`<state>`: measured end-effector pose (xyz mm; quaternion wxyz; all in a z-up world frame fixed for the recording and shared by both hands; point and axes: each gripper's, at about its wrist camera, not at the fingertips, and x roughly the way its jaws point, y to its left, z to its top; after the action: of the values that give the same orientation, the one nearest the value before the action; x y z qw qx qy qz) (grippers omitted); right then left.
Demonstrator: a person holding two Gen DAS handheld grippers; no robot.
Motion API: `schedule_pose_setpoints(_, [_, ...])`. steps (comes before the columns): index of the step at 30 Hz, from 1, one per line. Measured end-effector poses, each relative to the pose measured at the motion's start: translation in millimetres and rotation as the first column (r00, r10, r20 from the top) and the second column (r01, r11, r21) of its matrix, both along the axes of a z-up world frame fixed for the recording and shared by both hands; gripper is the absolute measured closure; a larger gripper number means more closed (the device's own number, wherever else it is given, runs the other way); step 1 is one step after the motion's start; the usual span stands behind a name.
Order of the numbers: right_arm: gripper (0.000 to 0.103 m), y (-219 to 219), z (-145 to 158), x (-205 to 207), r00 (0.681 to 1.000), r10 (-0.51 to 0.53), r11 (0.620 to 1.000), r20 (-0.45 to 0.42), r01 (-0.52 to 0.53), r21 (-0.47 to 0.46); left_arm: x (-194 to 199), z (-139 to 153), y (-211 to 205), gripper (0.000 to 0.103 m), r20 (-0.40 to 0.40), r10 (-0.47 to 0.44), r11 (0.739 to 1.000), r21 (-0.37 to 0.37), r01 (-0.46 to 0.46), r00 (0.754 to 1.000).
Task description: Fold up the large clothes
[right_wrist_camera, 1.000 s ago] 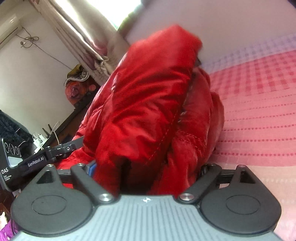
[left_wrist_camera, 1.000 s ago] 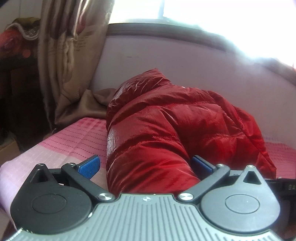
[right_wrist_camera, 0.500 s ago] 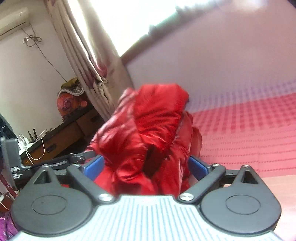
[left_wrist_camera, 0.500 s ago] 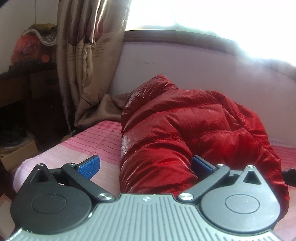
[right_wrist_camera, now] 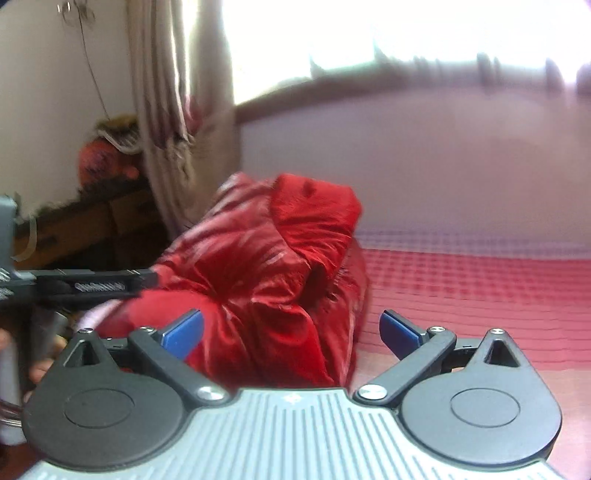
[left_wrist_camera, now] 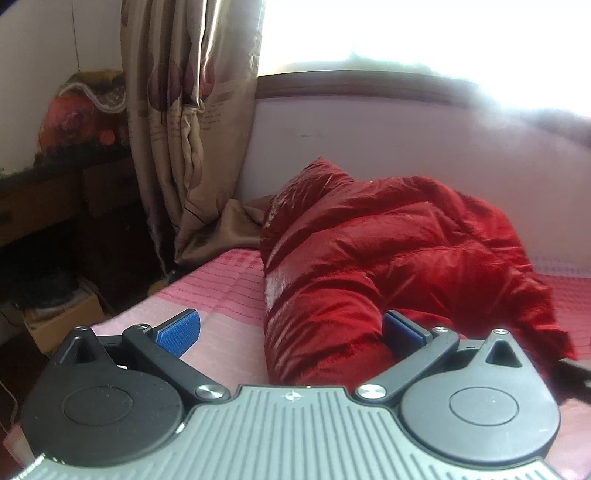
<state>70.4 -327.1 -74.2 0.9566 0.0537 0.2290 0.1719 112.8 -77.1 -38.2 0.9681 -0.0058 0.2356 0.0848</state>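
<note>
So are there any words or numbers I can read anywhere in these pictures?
White lettering on the black bar of the left gripper, seen from the right wrist view: too blurred to read.
Dark marks on the curtain: might be writing, too small to tell.
Red puffy jacket: no words or label showing.
Pink bedspread: no words, only a checked pattern.

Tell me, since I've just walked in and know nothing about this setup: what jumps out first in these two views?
A puffy red down jacket lies bunched on the pink checked bedsheet, near the wall under a glaring bright window. Both grippers are open: the left gripper and right gripper each have the jacket's near end between their blue pads. A patterned beige curtain hangs at the left.
</note>
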Motion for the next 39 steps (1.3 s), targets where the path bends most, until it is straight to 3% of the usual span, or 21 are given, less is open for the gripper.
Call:
schedule_pose_setpoints(2, [0.001,-2,-1,-3,0.999,-0.03,0.999,-0.037,0.031,0.021,-10,5,-1,0.0,0.004,0.009,1.0,-0.018,-0.009,1.0])
schedule_pose_setpoints(4, [0.001,-5,-1,-8,0.997,-0.057,0.997,-0.055,0.059,0.043,-19,11,-6,0.0,0.001,0.057,0.998,0.021,-0.057,0.998])
schedule_pose_setpoints(8, [0.001,-11,10,-23,0.992,-0.128,0.991,-0.009,0.128,0.041,-44,25,-13,0.0,0.047,0.105,0.992,0.069,-0.108,0.993])
schedule_pose_setpoints(12, [0.0,-16,22,-39,0.989,-0.138,0.99,0.045,0.136,0.046,-63,42,-17,0.0,0.031,0.152,0.983,0.095,-0.154,0.988])
schedule_pose_setpoints(14, [0.0,-17,28,-43,0.993,-0.111,0.992,0.033,0.109,0.056,-67,48,-19,0.0,-0.025,0.2,0.976,0.099,-0.196,0.98])
schedule_pose_setpoints(16, [0.0,-15,31,-43,0.993,-0.115,0.991,-0.038,0.117,0.072,-68,52,-17,0.0,-0.117,0.163,0.987,0.033,-0.16,0.98])
schedule_pose_setpoints(19, [0.0,-13,31,-35,0.97,-0.055,0.987,-0.238,0.089,0.133,-69,50,-13,0.0,-0.235,0.122,0.989,-0.057,-0.139,0.964])
schedule_pose_setpoints(23, [0.0,-8,27,-30,0.917,0.009,0.993,-0.398,0.038,0.109,-73,46,-17,0.0,-0.326,0.101,0.991,-0.053,-0.125,0.94])
schedule_pose_setpoints(26, [0.0,-2,20,-30,0.898,-0.012,1.0,-0.439,0.023,0.02,-79,39,-23,0.0,-0.358,0.09,0.993,-0.034,-0.109,0.929])
schedule_pose_setpoints(29, [0.0,-2,13,-30,0.881,0.007,1.0,-0.474,-0.006,0.004,-86,34,-24,0.0,-0.375,0.077,0.994,-0.042,-0.1,0.924])
schedule_pose_setpoints(39, [0.0,2,1,-37,0.884,-0.002,0.998,-0.468,-0.025,-0.052,-83,21,-27,0.0,-0.425,0.056,0.994,-0.061,-0.091,0.904])
